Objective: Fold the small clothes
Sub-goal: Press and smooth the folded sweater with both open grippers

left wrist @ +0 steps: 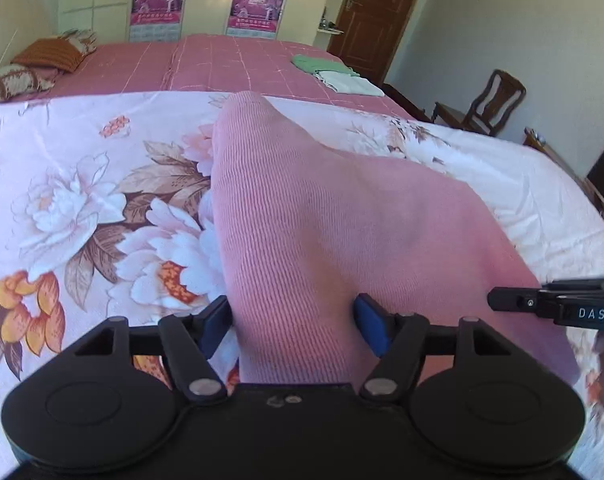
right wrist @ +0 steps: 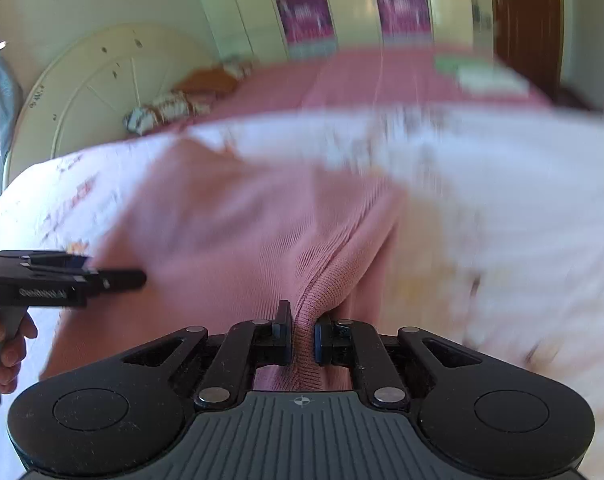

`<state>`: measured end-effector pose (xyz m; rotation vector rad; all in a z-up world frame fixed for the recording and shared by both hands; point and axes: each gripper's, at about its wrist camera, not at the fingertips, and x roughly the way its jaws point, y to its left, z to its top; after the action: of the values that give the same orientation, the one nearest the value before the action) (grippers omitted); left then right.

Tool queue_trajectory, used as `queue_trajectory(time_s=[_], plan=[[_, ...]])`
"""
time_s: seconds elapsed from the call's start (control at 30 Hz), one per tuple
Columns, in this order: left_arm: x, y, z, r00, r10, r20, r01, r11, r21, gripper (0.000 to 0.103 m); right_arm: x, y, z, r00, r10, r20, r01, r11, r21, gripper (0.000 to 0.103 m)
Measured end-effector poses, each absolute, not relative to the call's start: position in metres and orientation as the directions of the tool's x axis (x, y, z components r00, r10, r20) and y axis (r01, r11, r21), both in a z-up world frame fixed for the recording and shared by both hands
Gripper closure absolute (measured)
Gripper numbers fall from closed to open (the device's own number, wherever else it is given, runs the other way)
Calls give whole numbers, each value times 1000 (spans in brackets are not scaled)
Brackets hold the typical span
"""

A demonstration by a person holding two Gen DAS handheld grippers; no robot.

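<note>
A pink ribbed knit garment (left wrist: pixel 302 216) lies on the floral bedsheet (left wrist: pixel 82 200), lifted toward both grippers. My left gripper (left wrist: pixel 294 326) is open, its blue pads (left wrist: pixel 372 326) wide apart with a band of the garment running between them. My right gripper (right wrist: pixel 302 338) is shut on a ribbed edge of the pink garment (right wrist: pixel 230 236) and holds it up. The right gripper shows at the right edge of the left wrist view (left wrist: pixel 558 306). The left gripper shows at the left edge of the right wrist view (right wrist: pixel 138 278). The right wrist view is blurred by motion.
A pink checked bedspread (left wrist: pixel 222 64) covers the far half of the bed. Folded green and white clothes (left wrist: pixel 334 74) lie on it at the far right. Pillows (left wrist: pixel 42 60) sit at the far left. A wooden chair (left wrist: pixel 490 104) stands right of the bed.
</note>
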<state>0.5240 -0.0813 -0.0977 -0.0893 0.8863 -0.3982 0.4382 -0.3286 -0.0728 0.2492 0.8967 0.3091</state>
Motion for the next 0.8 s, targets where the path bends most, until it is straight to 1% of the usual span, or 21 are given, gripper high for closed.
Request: queue_trajectory(time_s=[0.07,0.1,0.13,0.17,0.27,0.3,0.33,0.4,0.43,0.47,0.5,0.53,0.57,0.63,0.7,0.73,0.77,0.8], plan=[[520,-74,-90,588,-394,-706,310,916,-253,41,434,-344,-74,621,402,-673,-133,900,416,91],[519,-71,-87,601,-400,-692,318,914,-252,43,433,-350,-71,641,399,-656,-116,895,430,80],[520,-68,-86,610,-402,-682,318,913,-254,45,430,-357,-65,674,389,-628,-105,892,440,73],[523,-64,-86,616,-406,-675,313,913,-264,46,432,-361,-62,695,388,-605,-102,887,451,72],[535,-62,-91,607,-406,-684,288,914,-286,44,454,-372,-61,705,378,-600,-53,872,487,72],[541,-66,-94,592,-389,-706,282,920,-271,42,460,-374,-62,708,373,-600,-43,870,490,77],[545,-70,-99,581,-371,-725,278,927,-252,41,466,-374,-63,701,371,-610,-50,878,476,99],[548,-72,-104,581,-363,-729,271,930,-247,29,478,-367,-68,674,304,-673,-48,928,371,99],[548,-71,-104,582,-360,-729,266,931,-248,29,478,-368,-71,663,284,-693,-45,939,342,99],[545,-69,-100,581,-364,-727,264,930,-255,31,478,-369,-72,666,278,-692,-40,940,339,99],[540,-66,-94,590,-375,-715,272,926,-261,39,475,-369,-69,673,264,-691,-36,945,326,98],[531,-63,-88,604,-386,-698,286,922,-262,43,469,-369,-63,689,252,-680,-35,948,316,98],[519,-58,-81,616,-387,-686,296,921,-253,43,457,-368,-56,706,249,-663,-40,949,314,98],[496,-48,-75,625,-400,-670,313,915,-254,43,429,-367,-40,721,292,-628,-82,937,340,97],[476,-44,-80,601,-414,-684,315,909,-273,43,397,-358,-28,725,339,-600,-150,928,342,97],[467,-47,-85,581,-408,-704,328,909,-256,42,384,-348,-25,714,357,-602,-183,926,331,97],[458,-52,-93,568,-383,-728,346,914,-211,41,373,-342,-27,697,376,-610,-210,921,328,97],[453,-55,-102,554,-362,-750,361,916,-176,38,365,-334,-35,664,389,-638,-238,919,313,97]])
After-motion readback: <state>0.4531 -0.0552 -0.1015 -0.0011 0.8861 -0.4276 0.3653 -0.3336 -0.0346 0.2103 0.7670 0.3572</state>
